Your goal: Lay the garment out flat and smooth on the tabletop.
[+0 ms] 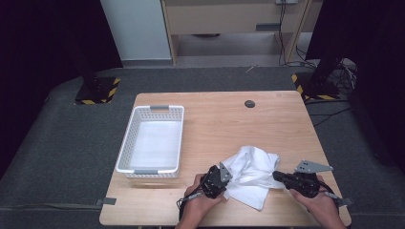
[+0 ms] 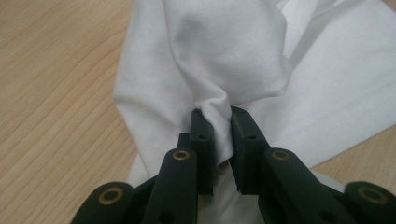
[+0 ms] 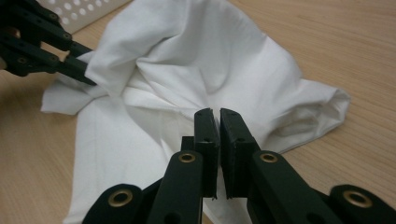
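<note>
White cloth [image 1: 250, 174] lies crumpled on the near part of the tabletop [image 1: 267, 124], between the two tools. Left tool [image 1: 220, 180] sits at the cloth's left edge, jaws clamped on a bunched fold [image 2: 215, 109]. Right tool [image 1: 276, 175] sits at the cloth's right edge, jaws together; in the right gripper view nothing shows between the tips, though cloth lies just behind them, so contact is hard to make out. White basket [image 1: 128, 151] stands well left, apart from the cloth.
</note>
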